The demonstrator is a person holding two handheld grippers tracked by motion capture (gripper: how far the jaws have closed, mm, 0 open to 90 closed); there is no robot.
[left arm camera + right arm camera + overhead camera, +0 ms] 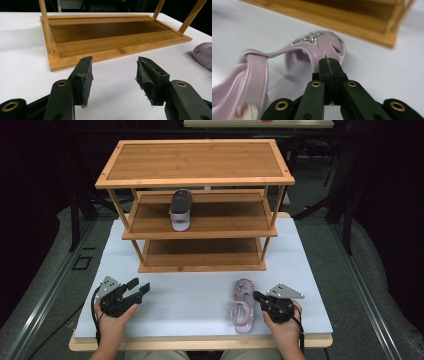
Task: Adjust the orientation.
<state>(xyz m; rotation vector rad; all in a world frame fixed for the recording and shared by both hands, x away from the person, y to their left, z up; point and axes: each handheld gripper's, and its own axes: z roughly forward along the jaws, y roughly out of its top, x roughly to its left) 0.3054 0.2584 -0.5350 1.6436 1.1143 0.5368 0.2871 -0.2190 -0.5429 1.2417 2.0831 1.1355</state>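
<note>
- High view: a white foam-topped surface (200, 295) carries a three-tier bamboo shoe rack (195, 162) at its far side.
- One pale pink strappy sandal (180, 210) stands on the rack's middle shelf.
- Its mate, a second pink sandal (242, 306), lies on the surface near the front edge, right of centre.
- The right tool (258, 296) touches that sandal's side; its jaws are pressed together, with no strap visibly caught between them.
- The left tool (139, 288) rests on the surface, well apart, jaws spread, holding nothing.

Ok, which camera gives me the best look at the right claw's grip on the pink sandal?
The right gripper view: the right claw is shut on the pink sandal at its side edge. The high view shows the sandal whole but the grip small. The left gripper view catches just its toe at the frame edge.
</note>
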